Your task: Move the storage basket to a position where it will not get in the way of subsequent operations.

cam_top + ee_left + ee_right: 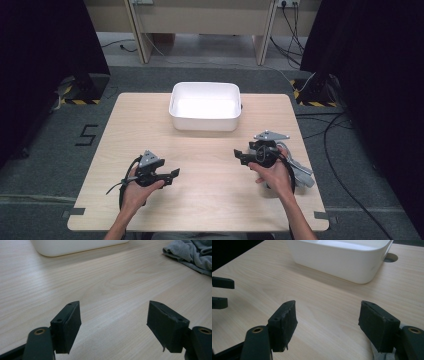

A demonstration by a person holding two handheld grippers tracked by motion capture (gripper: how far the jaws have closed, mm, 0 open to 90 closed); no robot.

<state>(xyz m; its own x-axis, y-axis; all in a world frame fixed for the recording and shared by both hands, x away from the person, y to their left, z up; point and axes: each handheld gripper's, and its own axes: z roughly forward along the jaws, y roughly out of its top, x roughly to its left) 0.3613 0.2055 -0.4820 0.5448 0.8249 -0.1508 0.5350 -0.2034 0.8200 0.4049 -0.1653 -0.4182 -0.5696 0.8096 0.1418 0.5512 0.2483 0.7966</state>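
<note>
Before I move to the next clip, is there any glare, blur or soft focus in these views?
High view: the white tub is blown out inside, the room's corners are very dark. Left gripper view: grey cloth and wood grain are sharp. Right gripper view: soft sheen on the table; near pads slightly soft.

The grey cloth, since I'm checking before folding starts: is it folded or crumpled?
Crumpled. The grey cloth lies in a loose, rumpled heap with uneven creases on the table, with no flat folded edges.
</note>
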